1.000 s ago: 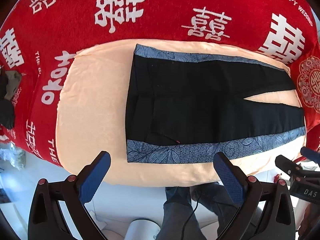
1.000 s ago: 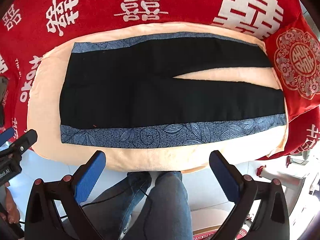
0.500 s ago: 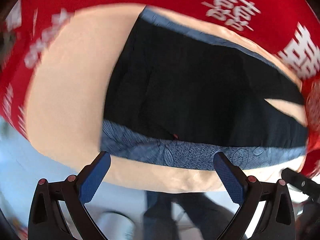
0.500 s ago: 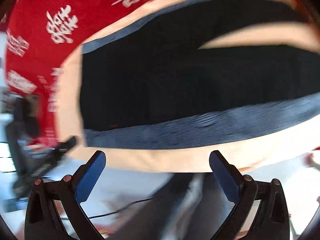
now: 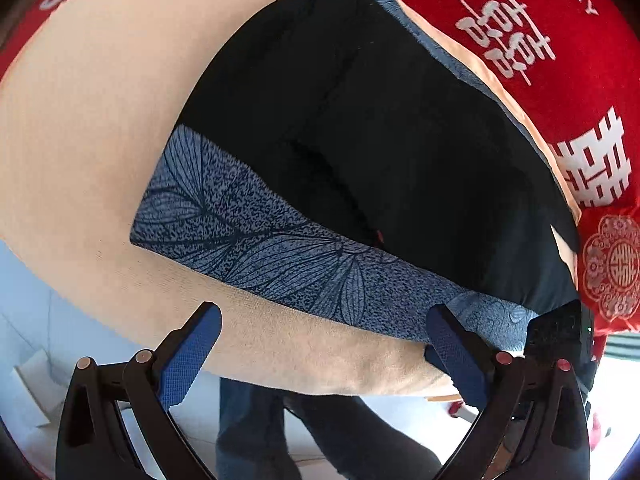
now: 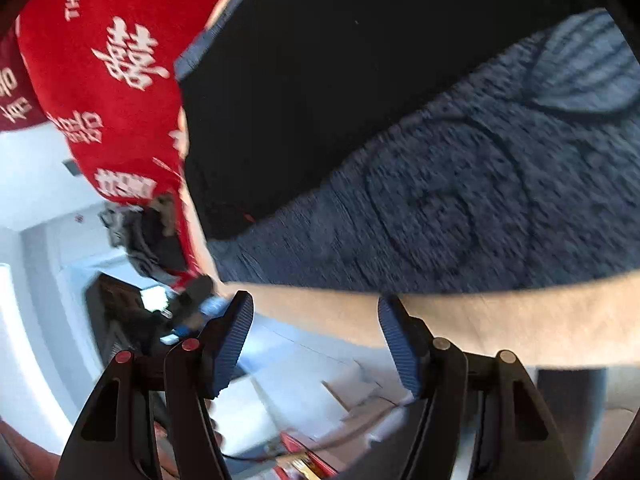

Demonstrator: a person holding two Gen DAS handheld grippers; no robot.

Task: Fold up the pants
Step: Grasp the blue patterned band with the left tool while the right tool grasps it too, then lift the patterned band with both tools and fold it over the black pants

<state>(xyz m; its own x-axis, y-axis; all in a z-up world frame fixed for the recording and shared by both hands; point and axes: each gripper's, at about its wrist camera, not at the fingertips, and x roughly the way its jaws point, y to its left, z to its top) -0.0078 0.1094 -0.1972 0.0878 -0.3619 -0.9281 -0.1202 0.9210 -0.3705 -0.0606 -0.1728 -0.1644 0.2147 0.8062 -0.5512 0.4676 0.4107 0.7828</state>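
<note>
Pants (image 5: 360,140) spread flat on peach cloth (image 5: 100,120) over red bedding (image 5: 560,20) printed with white characters; black body, blue leaf-patterned bands (image 5: 280,256) along both long edges. Waist end toward the left of the left wrist view, legs running off toward the upper right. Left gripper (image 5: 320,344) low over the near edge of the peach cloth, jaws spread wide, blue pads (image 5: 188,356) clear of any fabric, the patterned band just beyond the tips. Right gripper (image 6: 316,340) close to the same near edge, partly visible at the right margin of the left wrist view as dark housing (image 5: 560,332). Jaws of the right gripper just narrowed, though not pressed together, nothing pinched between the pads (image 6: 232,344), peach edge and blurred blue band immediately ahead. Below both views, pale floor (image 5: 24,360) and dark trouser legs (image 5: 260,432) of the person standing at the bed.
</note>
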